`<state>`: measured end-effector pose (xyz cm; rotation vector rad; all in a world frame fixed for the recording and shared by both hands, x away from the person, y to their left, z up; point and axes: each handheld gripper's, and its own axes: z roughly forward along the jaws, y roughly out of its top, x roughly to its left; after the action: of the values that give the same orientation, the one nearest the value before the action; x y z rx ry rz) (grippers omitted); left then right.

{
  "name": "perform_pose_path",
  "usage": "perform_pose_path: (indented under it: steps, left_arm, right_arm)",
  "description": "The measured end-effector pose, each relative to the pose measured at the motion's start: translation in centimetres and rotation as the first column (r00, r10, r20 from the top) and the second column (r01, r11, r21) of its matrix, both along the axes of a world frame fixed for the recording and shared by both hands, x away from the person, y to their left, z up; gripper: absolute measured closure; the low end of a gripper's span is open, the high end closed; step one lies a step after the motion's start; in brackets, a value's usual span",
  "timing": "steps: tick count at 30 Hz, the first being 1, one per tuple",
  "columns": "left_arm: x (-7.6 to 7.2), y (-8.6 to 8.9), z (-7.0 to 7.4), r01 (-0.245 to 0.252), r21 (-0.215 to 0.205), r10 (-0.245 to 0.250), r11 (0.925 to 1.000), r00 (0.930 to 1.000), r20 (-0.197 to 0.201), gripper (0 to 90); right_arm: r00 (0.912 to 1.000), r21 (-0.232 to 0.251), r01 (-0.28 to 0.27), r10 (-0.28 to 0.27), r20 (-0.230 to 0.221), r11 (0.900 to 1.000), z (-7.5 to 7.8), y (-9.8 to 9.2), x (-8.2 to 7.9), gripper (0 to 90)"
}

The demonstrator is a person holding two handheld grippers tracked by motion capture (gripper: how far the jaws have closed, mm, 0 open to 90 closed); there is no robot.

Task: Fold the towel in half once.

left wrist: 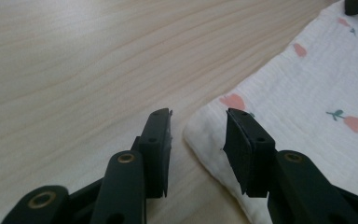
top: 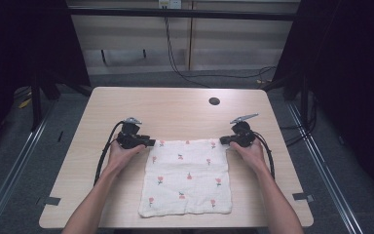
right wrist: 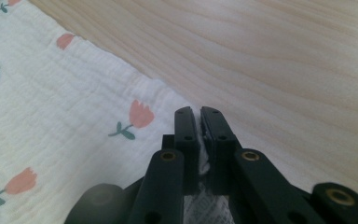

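Observation:
A white cloth (top: 187, 178) printed with small pink tulips lies flat on the wooden table (top: 175, 109). My right gripper (top: 222, 140) is at the cloth's far right corner, and its jaws are shut on a pinch of the cloth's edge (right wrist: 199, 140). My left gripper (top: 151, 143) is at the far left corner. In the left gripper view its jaws stand apart around the corner of the cloth (left wrist: 200, 135), and the pads do not press on it; my left gripper (left wrist: 198, 135) is open.
A round cable hole (top: 214, 101) sits in the table near its far edge. Bare tabletop lies beyond the cloth and on both sides. Cables (top: 102, 156) trail from each gripper toward the person's forearms. Dark frame posts stand left and right of the table.

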<state>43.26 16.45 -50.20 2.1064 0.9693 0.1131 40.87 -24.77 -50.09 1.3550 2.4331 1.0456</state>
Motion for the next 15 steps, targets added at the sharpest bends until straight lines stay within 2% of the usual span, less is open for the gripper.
perform_pose_path:
  steps: [1, 4, 6, 11, 13, 14, 15]
  left_arm:
    - [-0.02, -0.24, -0.11, -0.010, 0.000, 0.010, 1.0000, 0.9999, 0.007, 60.7]
    - [0.23, -0.38, -0.33, -0.014, -0.021, 0.014, 0.9997, 0.9999, -0.007, 61.3]
    - [0.25, -0.42, -0.20, 0.000, -0.007, 0.000, 1.0000, 0.9999, -0.011, 62.2]
    - [0.19, -0.62, -0.10, 0.051, 0.019, -0.050, 0.9985, 0.9987, -0.008, 67.6]
    - [0.18, -0.70, -0.15, 0.048, 0.019, -0.048, 0.9987, 0.9988, -0.002, 71.7]
    - [0.25, -0.67, -0.24, 0.056, 0.005, -0.056, 0.9984, 0.9984, -0.011, 74.9]
    - [0.22, -0.65, -0.23, 0.059, 0.013, -0.059, 0.9982, 0.9982, -0.009, 78.5]
  right_arm:
    - [1.0000, 0.001, -0.002, 0.002, 0.003, 1.000, -0.02, 0.00, -0.05, 85.7]
    - [1.0000, -0.005, -0.003, 0.003, 0.007, 1.000, 0.00, 0.04, -0.19, 85.7]
    - [0.9999, -0.008, 0.001, -0.001, 0.010, 1.000, 0.00, -0.01, -0.27, 85.7]
    - [0.9999, 0.036, 0.007, -0.007, 0.011, 0.999, -0.28, -0.24, -0.15, 85.8]
    - [0.9999, 0.045, 0.011, -0.011, 0.008, 0.999, -0.32, -0.16, -0.09, 86.2]
    - [0.9999, 0.046, 0.013, -0.013, 0.001, 0.999, -0.29, -0.10, -0.08, 86.3]
    - [1.0000, 0.054, 0.005, -0.005, -0.005, 0.999, -0.31, -0.06, -0.03, 86.4]
